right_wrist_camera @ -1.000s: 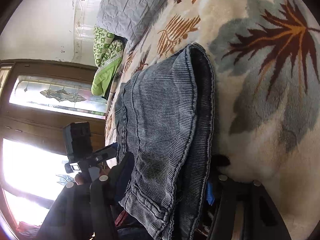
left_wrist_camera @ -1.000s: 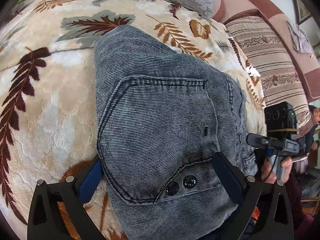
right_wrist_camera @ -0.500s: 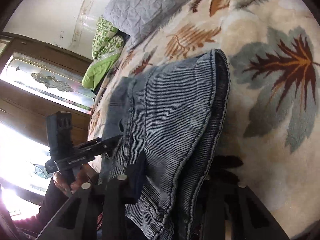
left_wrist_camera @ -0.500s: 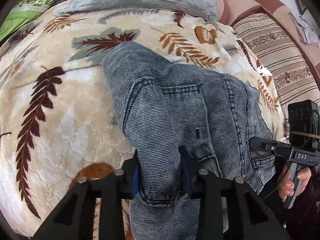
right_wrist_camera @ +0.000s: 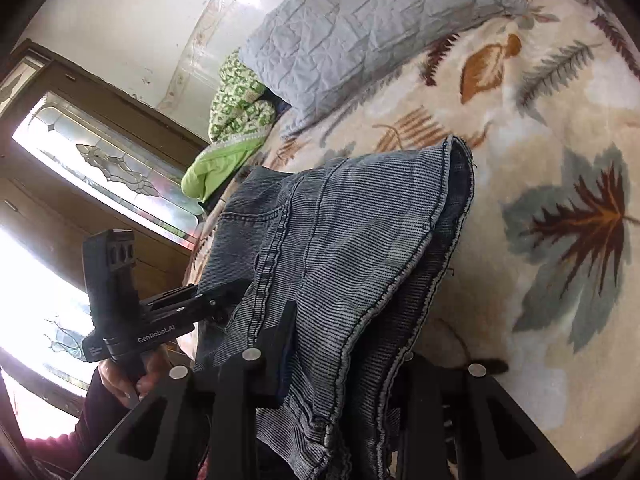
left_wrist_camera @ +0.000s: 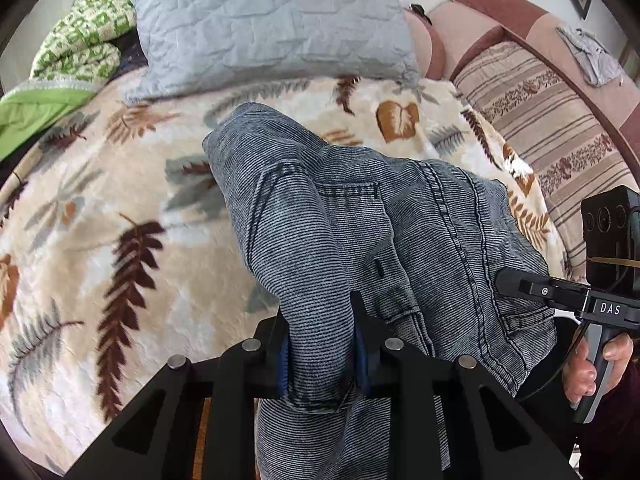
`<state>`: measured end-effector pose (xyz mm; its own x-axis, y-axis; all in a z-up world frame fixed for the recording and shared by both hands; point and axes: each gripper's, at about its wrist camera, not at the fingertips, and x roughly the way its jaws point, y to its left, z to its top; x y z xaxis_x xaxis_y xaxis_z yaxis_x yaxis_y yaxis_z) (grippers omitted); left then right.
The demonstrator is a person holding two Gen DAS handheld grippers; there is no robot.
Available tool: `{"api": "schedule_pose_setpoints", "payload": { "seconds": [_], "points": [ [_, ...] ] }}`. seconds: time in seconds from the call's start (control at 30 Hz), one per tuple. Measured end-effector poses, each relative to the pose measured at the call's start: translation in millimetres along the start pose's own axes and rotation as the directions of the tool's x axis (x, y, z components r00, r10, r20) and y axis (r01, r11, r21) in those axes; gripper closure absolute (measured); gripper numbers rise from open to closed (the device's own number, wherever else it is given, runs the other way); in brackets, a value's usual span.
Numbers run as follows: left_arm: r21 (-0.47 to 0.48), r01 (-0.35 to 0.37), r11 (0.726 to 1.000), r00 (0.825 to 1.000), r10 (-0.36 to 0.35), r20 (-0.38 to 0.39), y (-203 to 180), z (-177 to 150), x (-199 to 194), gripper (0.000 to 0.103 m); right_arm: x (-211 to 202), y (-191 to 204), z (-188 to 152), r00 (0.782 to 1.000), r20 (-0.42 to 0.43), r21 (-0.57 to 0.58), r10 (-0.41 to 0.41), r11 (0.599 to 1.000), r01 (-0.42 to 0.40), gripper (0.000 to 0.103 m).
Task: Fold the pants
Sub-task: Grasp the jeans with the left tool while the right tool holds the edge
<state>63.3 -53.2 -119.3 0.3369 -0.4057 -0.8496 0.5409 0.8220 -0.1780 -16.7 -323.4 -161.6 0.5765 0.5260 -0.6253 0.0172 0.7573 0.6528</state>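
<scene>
right hand-held gripper [right_wrist_camera: 340, 344] clamping folded pants [right_wrist_camera: 340, 248], leaf-print blanket [right_wrist_camera: 560, 140], grey pillow [right_wrist_camera: 360, 28]

A bed is carrying everything, and a cream blanket [left_wrist_camera: 120, 248] with brown and grey leaf prints is covering it. Grey-blue pants [left_wrist_camera: 320, 216] are lying on the blanket, with their near end raised off it. A grey quilted pillow [left_wrist_camera: 264, 24] is resting at the far end, and a green patterned quilt [left_wrist_camera: 76, 40] is sitting bunched beside it.
</scene>
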Motion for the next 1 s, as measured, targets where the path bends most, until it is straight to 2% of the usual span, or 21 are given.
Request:
{"api": "schedule_pose_setpoints", "payload": {
  "seconds": [0.3, 0.53, 0.7, 0.87, 1.0],
  "points": [
    [0.006, -0.058, 0.998, 0.996, 0.058, 0.072, 12.6, 56.5, -35.9, 0.077, 2.0, 40.5, 56.7, 0.999, 0.024, -0.079, 0.034, 0.996, -0.032, 0.073],
    [-0.017, -0.101, 0.995, 0.991, 0.102, 0.082, 36.6, 94.2, -29.0, 0.077, 27.4, 50.4, 104.6, 0.998, 0.024, -0.094, 0.058, 0.994, -0.056, 0.073],
    [-0.075, -0.108, 0.991, 0.993, 0.112, 0.038, 60.8, 96.7, -2.0, 0.077, 61.8, 43.9, 122.3, 0.998, -0.017, -0.070, 0.058, 0.996, -0.059, 0.073],
    [-0.118, -0.092, 0.989, 0.995, 0.087, -0.049, 80.9, 75.5, 39.2, 0.076, 94.1, 28.7, 114.2, 0.997, -0.068, -0.055, 0.036, 0.998, -0.039, 0.073],
    [-0.136, -0.100, 0.986, 0.988, 0.082, -0.132, 85.7, 59.4, 78.6, 0.074, 119.4, 6.6, 101.8, 0.994, -0.110, -0.033, -0.017, 0.999, 0.014, 0.073]
  ]
}}
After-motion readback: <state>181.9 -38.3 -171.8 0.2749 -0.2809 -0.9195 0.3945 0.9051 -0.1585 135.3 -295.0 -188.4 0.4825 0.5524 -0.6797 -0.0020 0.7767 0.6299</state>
